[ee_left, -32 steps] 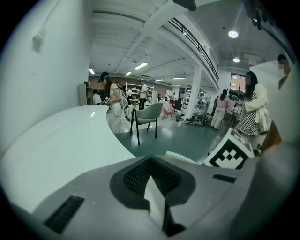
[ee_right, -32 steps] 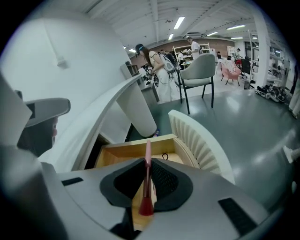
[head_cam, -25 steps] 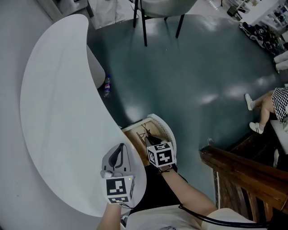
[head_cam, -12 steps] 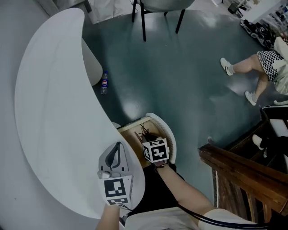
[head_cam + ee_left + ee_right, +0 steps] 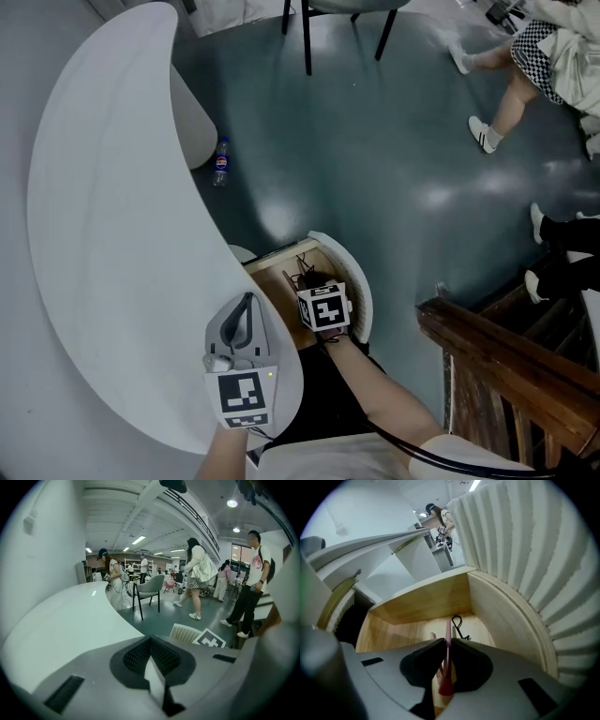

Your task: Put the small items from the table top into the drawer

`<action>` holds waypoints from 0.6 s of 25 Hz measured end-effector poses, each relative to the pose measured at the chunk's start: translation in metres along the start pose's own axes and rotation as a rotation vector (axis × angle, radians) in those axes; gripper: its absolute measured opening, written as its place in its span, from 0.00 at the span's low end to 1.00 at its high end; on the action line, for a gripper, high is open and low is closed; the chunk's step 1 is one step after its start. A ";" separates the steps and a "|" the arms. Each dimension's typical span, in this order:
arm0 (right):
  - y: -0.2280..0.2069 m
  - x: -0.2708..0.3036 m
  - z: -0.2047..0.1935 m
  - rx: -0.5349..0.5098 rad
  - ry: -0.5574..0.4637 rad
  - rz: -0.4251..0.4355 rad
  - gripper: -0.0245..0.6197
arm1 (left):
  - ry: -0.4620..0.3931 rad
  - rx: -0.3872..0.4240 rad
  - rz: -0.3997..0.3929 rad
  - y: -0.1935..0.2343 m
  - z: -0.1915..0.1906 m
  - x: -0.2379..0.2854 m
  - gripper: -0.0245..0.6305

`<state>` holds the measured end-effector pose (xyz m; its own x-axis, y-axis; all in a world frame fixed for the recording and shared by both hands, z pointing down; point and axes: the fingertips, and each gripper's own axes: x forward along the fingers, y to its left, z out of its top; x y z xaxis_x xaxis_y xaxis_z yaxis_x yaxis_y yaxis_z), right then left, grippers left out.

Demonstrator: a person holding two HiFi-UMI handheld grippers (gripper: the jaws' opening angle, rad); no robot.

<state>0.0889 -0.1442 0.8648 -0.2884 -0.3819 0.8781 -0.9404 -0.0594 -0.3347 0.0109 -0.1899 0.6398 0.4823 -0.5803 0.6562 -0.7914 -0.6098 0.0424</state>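
Note:
The drawer (image 5: 279, 270) stands pulled out from under the curved white table (image 5: 112, 234); its ribbed white front (image 5: 357, 281) faces right. My right gripper (image 5: 311, 284) reaches down into it, tips hidden under its marker cube (image 5: 325, 308). In the right gripper view the jaws (image 5: 446, 653) are shut on a thin pink strip (image 5: 448, 641) held upright above the wooden drawer floor (image 5: 412, 630). A black wire clip (image 5: 457, 623) lies on that floor. My left gripper (image 5: 246, 314) rests over the table edge, shut with nothing between its pads (image 5: 151, 641).
A plastic bottle (image 5: 221, 161) lies on the dark floor by the table's base. Chair legs (image 5: 307, 37) stand at the top. A dark wooden rail (image 5: 506, 347) runs at the lower right. People's legs (image 5: 506, 84) pass at the upper right.
My right gripper has sunk deeper into the drawer with the pink strip still held. The left gripper has stayed put. People in the background have walked on.

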 end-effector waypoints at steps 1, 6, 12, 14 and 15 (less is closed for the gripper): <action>0.000 0.001 -0.001 -0.010 0.002 -0.005 0.13 | -0.002 -0.001 0.001 0.000 0.000 -0.001 0.07; 0.001 0.002 -0.004 -0.052 -0.002 -0.019 0.13 | -0.005 -0.003 0.002 -0.004 -0.003 -0.005 0.07; 0.003 0.007 -0.001 -0.103 0.002 -0.031 0.13 | -0.007 -0.001 0.005 -0.002 -0.003 -0.006 0.07; 0.004 0.008 -0.002 -0.109 0.005 -0.038 0.13 | -0.008 0.000 0.006 -0.001 -0.004 -0.007 0.07; 0.004 0.008 -0.002 -0.111 0.006 -0.039 0.13 | -0.008 -0.001 0.006 -0.001 -0.005 -0.008 0.07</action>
<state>0.0826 -0.1455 0.8709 -0.2515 -0.3760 0.8918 -0.9651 0.0284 -0.2602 0.0062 -0.1825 0.6383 0.4802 -0.5882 0.6507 -0.7949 -0.6055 0.0392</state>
